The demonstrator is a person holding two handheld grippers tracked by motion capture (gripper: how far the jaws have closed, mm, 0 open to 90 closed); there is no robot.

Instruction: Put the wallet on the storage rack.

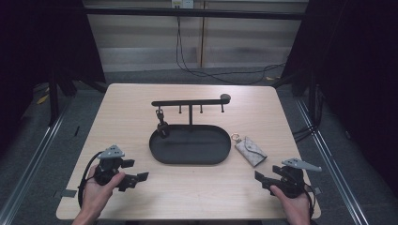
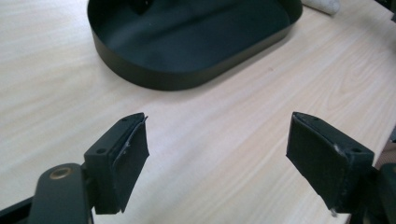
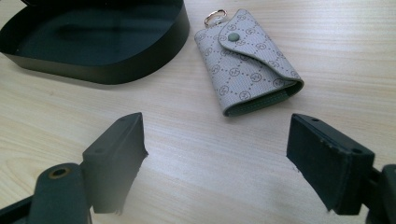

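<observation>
1. The key pouch (image 3: 247,60), grey with a printed pattern, a snap flap and a small metal ring at one end, lies flat on the wooden table (image 1: 141,103), just beside the right end of the black oval tray (image 1: 162,157) and not touching it.
2. I have my right gripper (image 3: 215,163) low near the table's near right edge, jaws spread wide with nothing between them; the pouch sits ahead of the jaws, a little toward the right one, clear of both pads.
3. My left gripper (image 2: 217,158) rests at the near left of the table, also released, jaws wide apart over bare wood, with the tray's near wall ahead of it.
4. From the high view I see the tray carrying a stand with a horizontal bar (image 1: 187,101) and short pegs; a dark keychain (image 1: 162,125) hangs from the bar's left part, its lower end at the tray's left side.
5. Both my hands grip the tool bodies from below.
</observation>
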